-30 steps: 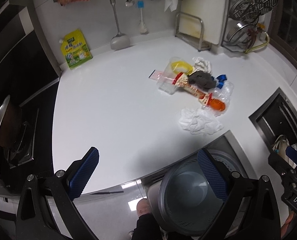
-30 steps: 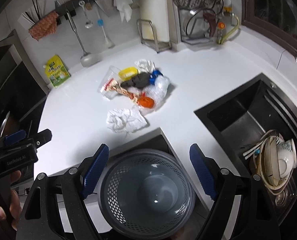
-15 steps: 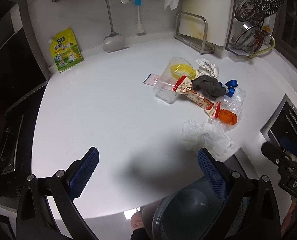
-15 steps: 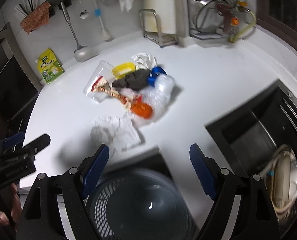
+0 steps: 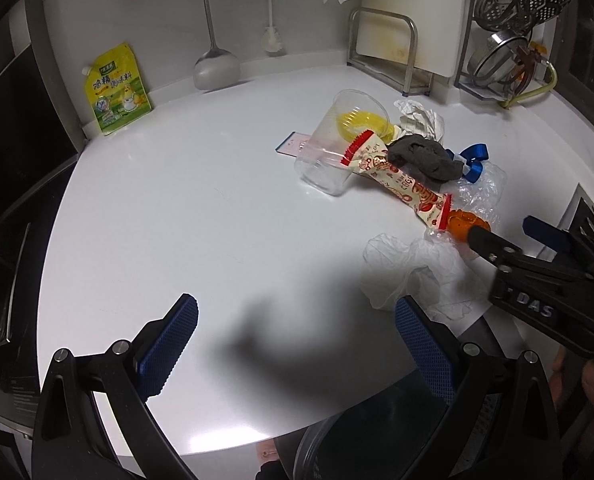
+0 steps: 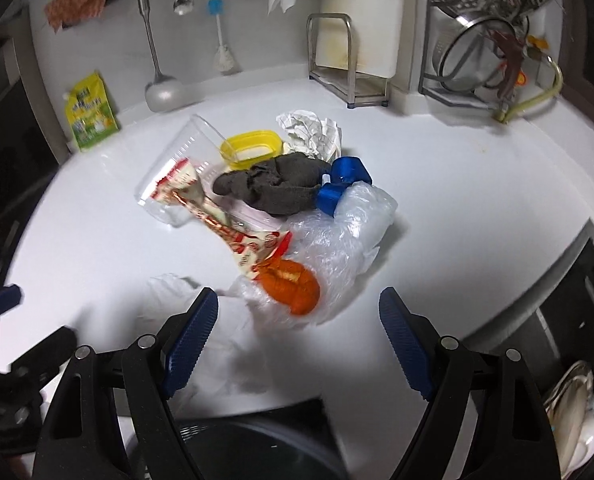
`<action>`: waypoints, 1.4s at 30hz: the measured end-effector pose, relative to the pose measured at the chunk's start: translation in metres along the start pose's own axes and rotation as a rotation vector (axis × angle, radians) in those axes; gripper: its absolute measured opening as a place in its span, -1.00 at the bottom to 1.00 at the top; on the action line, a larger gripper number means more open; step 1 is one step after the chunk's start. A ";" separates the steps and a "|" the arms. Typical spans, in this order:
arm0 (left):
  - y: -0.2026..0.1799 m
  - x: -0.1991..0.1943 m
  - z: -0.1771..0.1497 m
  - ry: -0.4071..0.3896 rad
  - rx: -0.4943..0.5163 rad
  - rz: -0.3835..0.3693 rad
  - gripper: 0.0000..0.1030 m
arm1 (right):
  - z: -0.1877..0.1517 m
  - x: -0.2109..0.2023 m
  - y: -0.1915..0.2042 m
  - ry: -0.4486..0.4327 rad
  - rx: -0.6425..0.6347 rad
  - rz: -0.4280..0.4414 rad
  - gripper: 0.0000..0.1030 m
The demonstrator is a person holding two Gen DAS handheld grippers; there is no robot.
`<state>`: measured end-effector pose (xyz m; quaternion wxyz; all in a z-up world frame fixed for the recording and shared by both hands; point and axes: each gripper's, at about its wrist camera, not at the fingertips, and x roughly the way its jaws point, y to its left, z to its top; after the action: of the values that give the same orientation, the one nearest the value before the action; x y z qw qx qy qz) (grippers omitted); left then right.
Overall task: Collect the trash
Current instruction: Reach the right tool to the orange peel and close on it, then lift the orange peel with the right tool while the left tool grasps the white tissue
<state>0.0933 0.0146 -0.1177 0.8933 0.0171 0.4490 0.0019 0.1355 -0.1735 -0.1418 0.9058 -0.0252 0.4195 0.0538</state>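
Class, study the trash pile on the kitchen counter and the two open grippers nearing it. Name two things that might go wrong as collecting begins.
1. The right hand-held gripper hangs open over the orange item, which sits inside loose clear plastic film; closing may catch only film and drag neighbouring litter.
2. The snack wrapper leans on the tipped clear cup; pulling the wrapper might roll the cup away.

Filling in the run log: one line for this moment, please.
phase: approach | left gripper: open, empty | right gripper: open, over orange item and crumpled tissue | trash pile on counter, nothing collected
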 end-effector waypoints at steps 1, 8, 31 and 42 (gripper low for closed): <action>-0.001 0.000 -0.001 -0.002 0.001 -0.004 0.88 | 0.000 0.003 0.001 -0.005 -0.008 -0.010 0.54; -0.004 0.008 -0.003 0.009 0.004 -0.024 0.88 | 0.000 0.016 0.008 -0.023 -0.053 -0.054 0.53; -0.009 0.015 -0.007 0.027 0.005 -0.056 0.88 | -0.004 0.022 0.031 -0.047 -0.171 -0.046 -0.59; -0.023 0.017 0.000 0.008 0.012 -0.089 0.88 | -0.002 -0.005 -0.008 -0.083 0.044 0.099 -0.61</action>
<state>0.1029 -0.0083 -0.1324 0.8907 0.0024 0.4528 -0.0403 0.1318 -0.1816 -0.1392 0.9189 0.0179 0.3835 0.0902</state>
